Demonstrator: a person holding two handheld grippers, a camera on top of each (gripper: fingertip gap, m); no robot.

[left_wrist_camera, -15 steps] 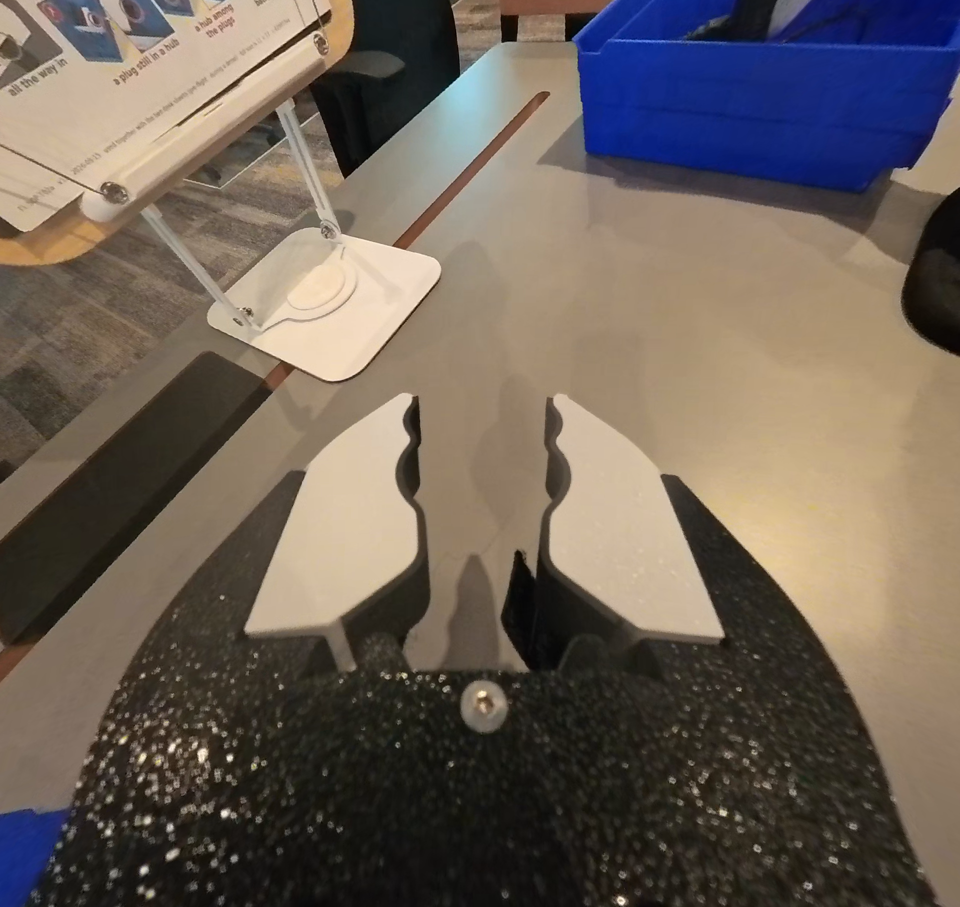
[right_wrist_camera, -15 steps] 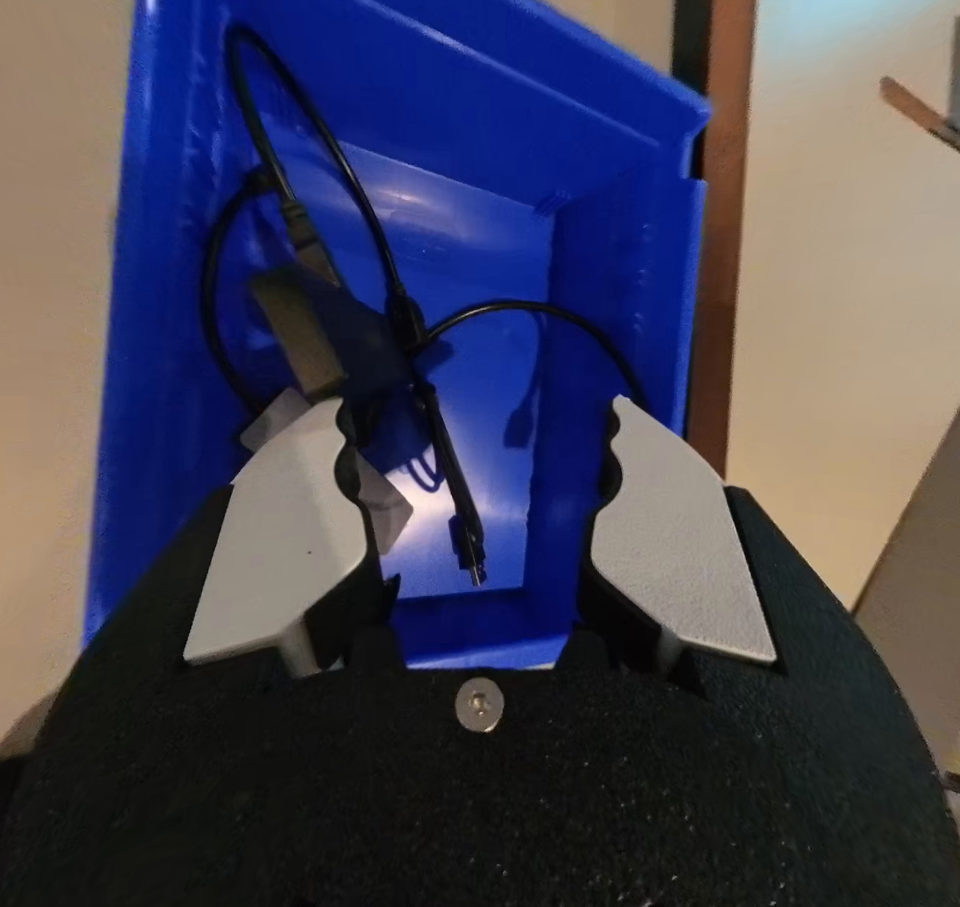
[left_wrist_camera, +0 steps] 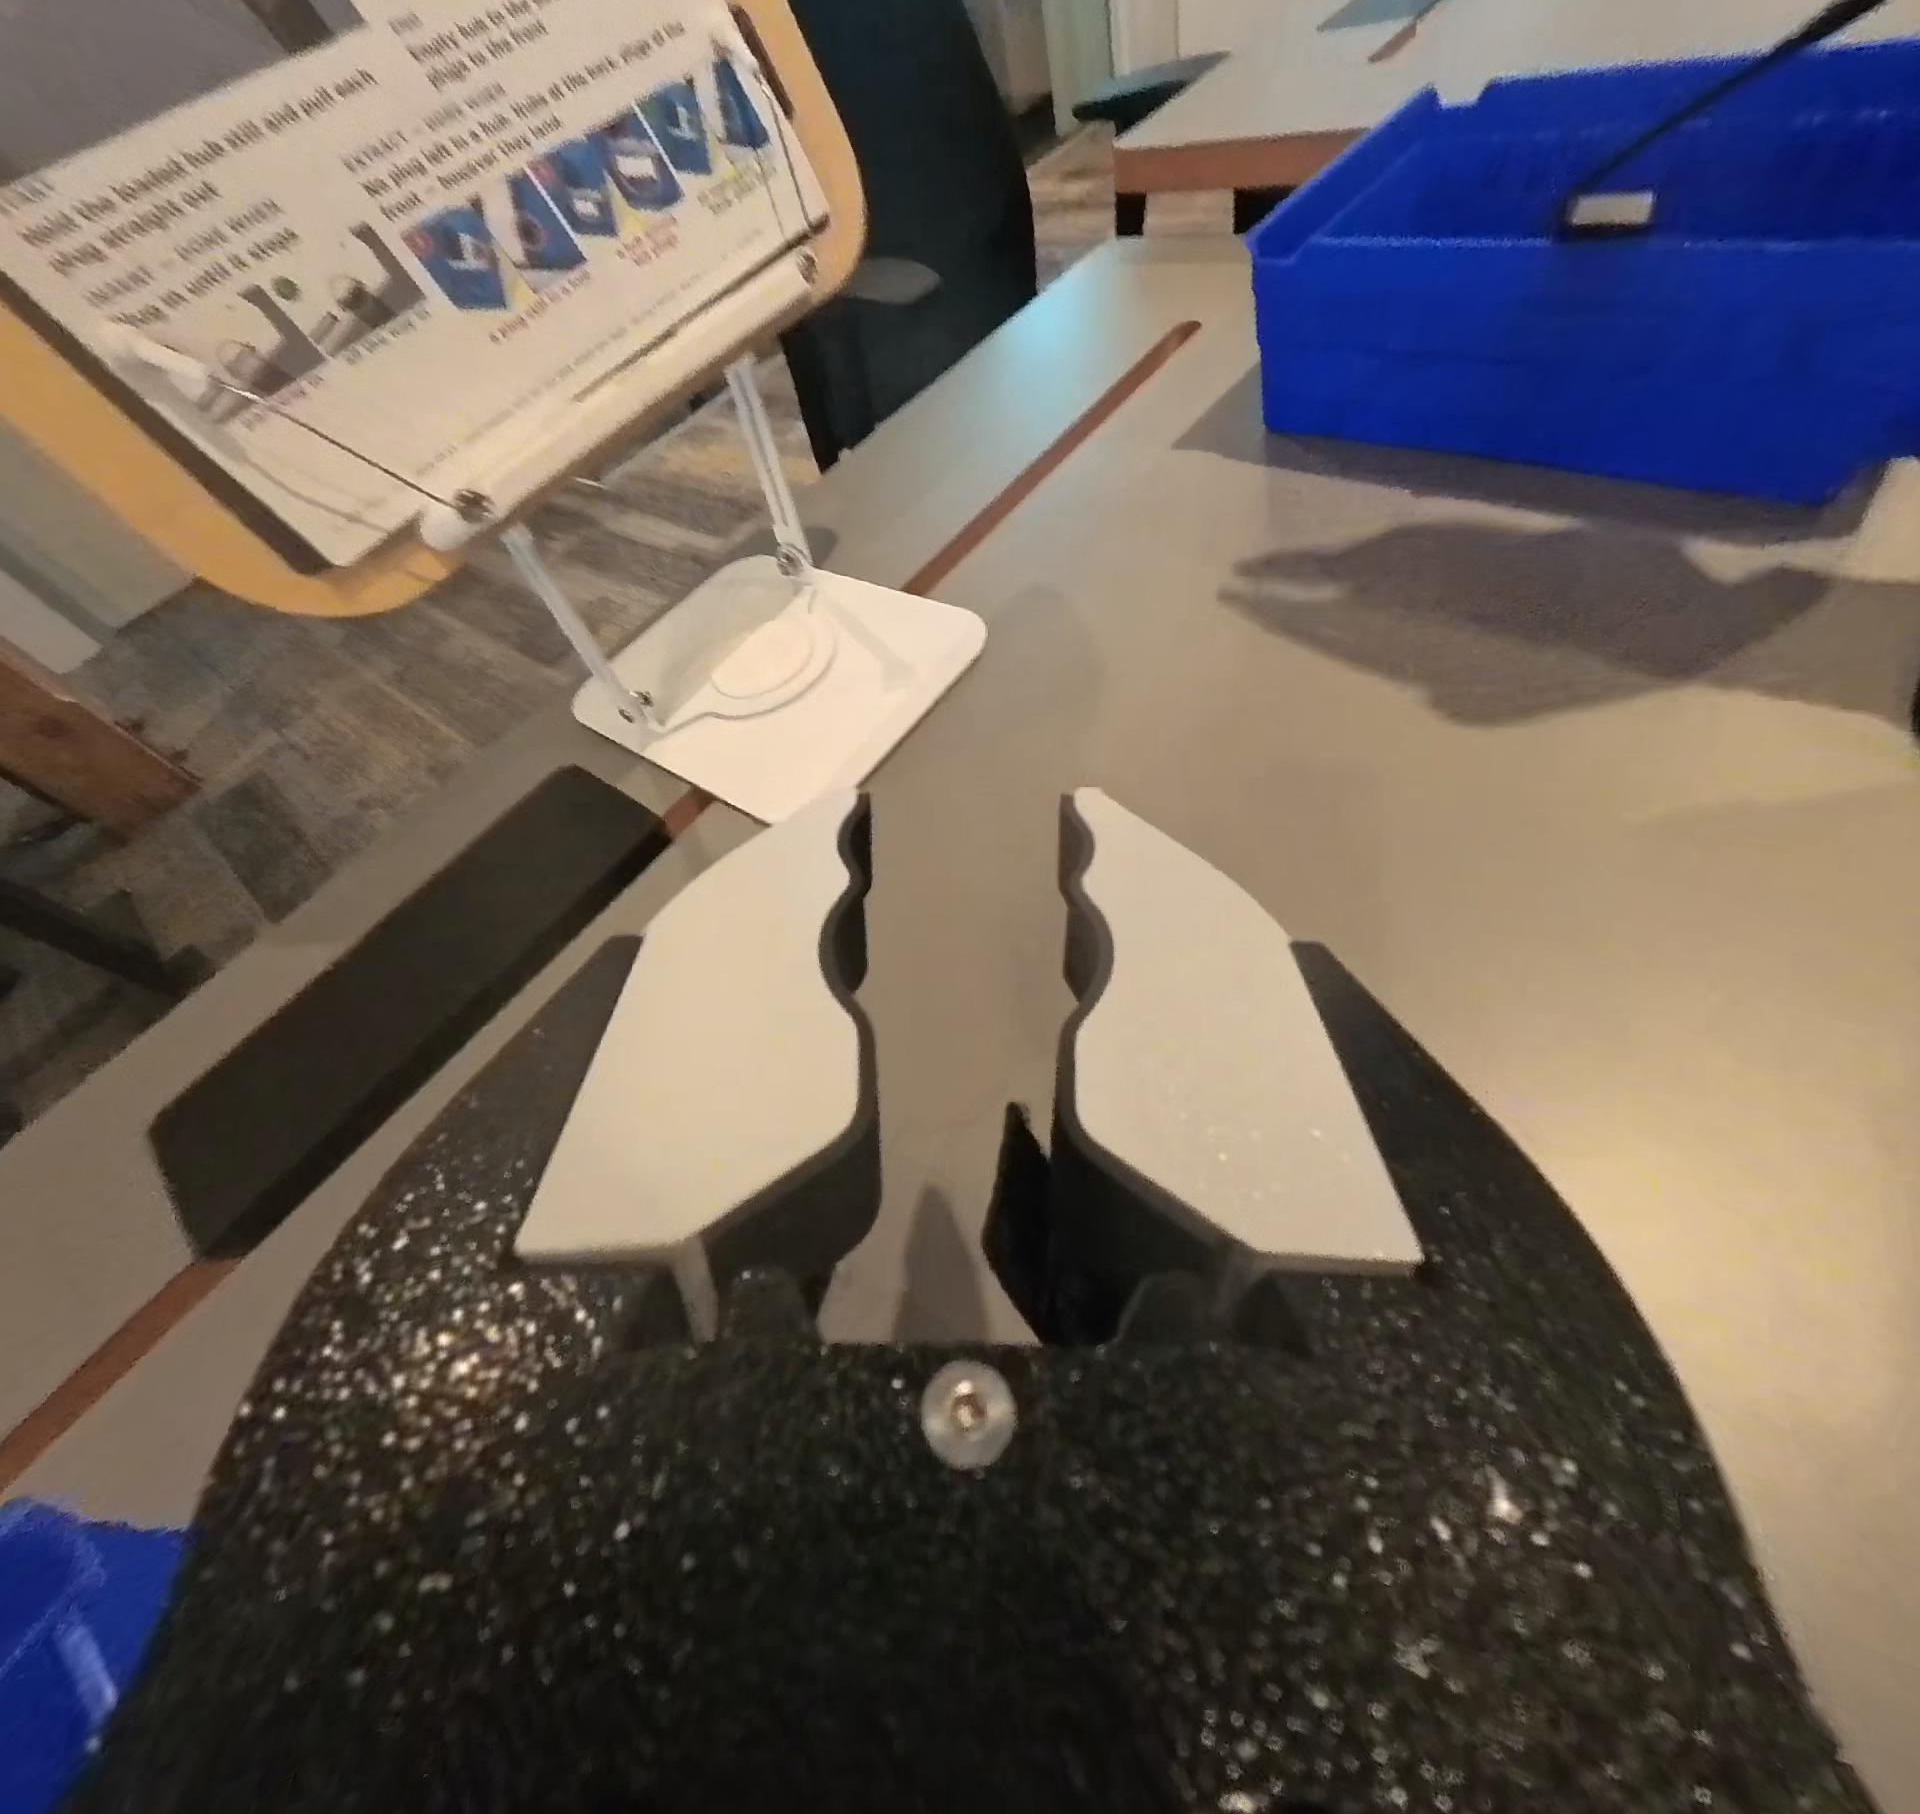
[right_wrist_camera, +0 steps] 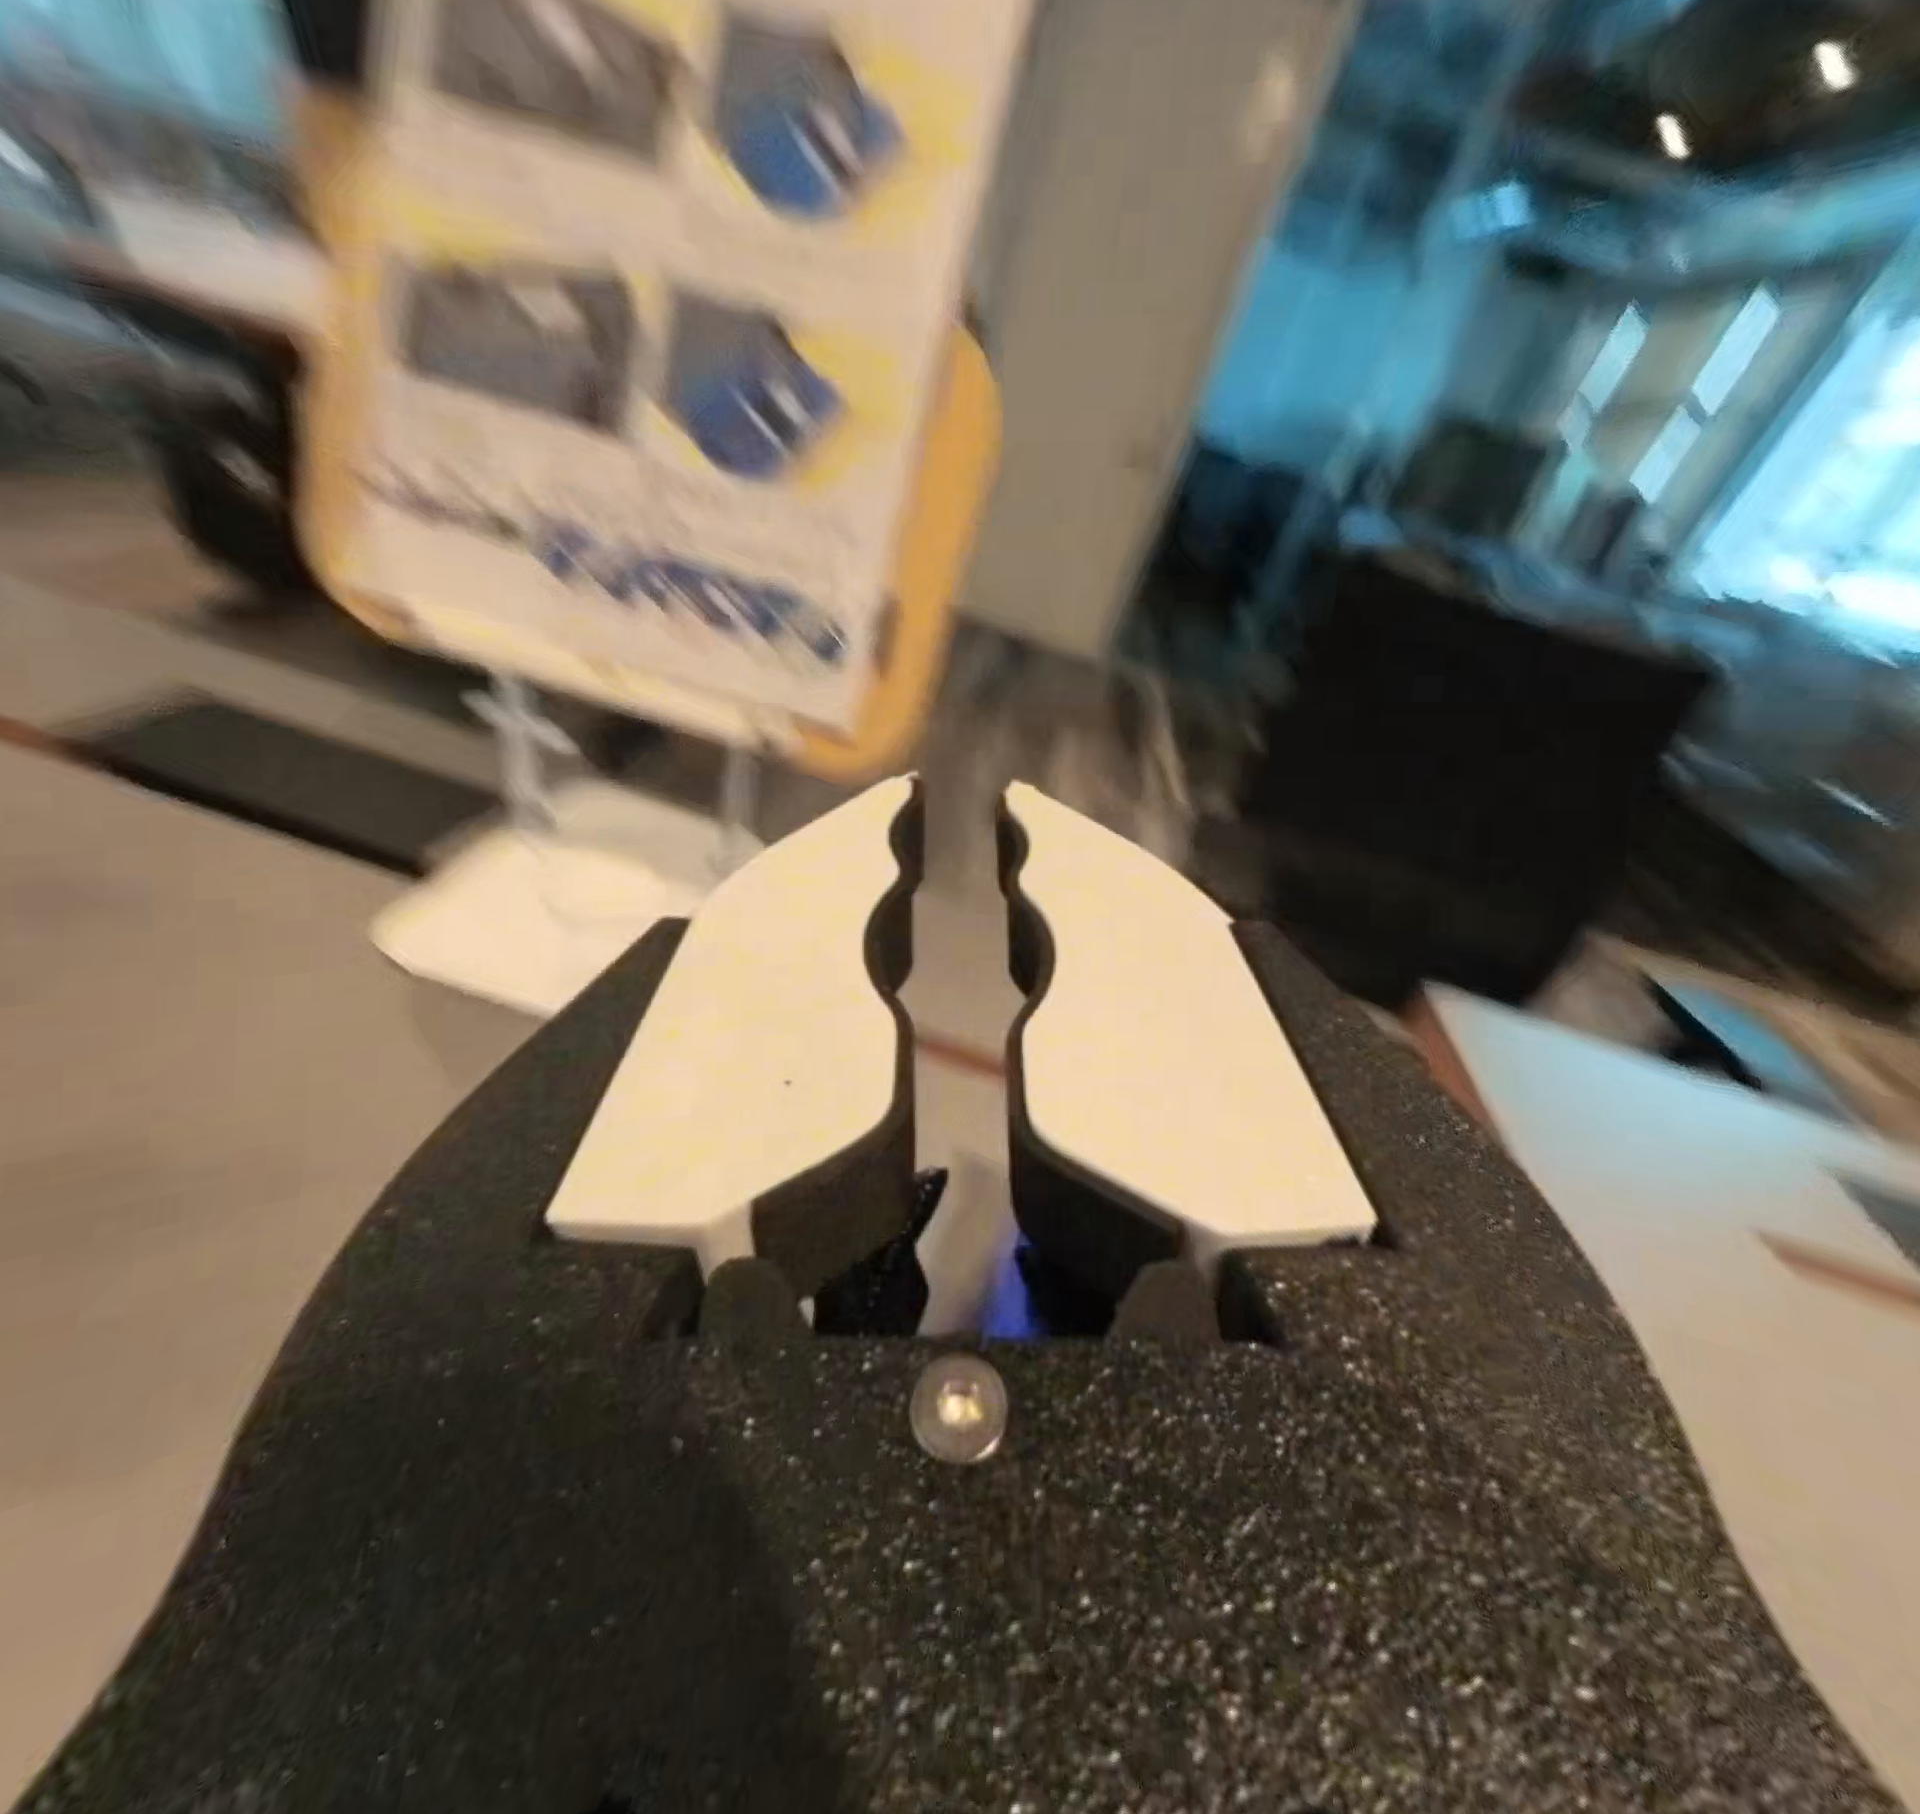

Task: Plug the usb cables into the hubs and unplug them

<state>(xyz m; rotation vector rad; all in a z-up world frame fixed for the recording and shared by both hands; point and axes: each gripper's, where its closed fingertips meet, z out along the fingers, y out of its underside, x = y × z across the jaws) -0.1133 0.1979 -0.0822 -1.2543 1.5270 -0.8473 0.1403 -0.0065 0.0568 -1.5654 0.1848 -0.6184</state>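
Observation:
My left gripper [left_wrist_camera: 966, 808] is open and empty, low over the grey table [left_wrist_camera: 1403, 933]. At the far right stands a blue bin [left_wrist_camera: 1558, 341]. A black usb cable [left_wrist_camera: 1745, 71] runs taut from a small grey hub [left_wrist_camera: 1605, 211] hanging over the bin up out of the frame. My right gripper [right_wrist_camera: 961, 790] is closed to a narrow gap in a blurred view. Nothing shows between its jaws there, but the taut cable leads toward it.
An instruction board [left_wrist_camera: 416, 206] on a white stand base [left_wrist_camera: 790, 694] sits at the table's left edge; it also shows blurred in the right wrist view [right_wrist_camera: 644, 310]. A black strip [left_wrist_camera: 395, 1016] lies along that edge. A dark chair [left_wrist_camera: 894, 154] stands behind. The tips of one gripper are about 35 cm away from the tips of the other.
My right gripper has closed from wide open, risen out of the bin and swung toward the board. The cable and hub now hang above the bin. My left gripper has tilted up slightly.

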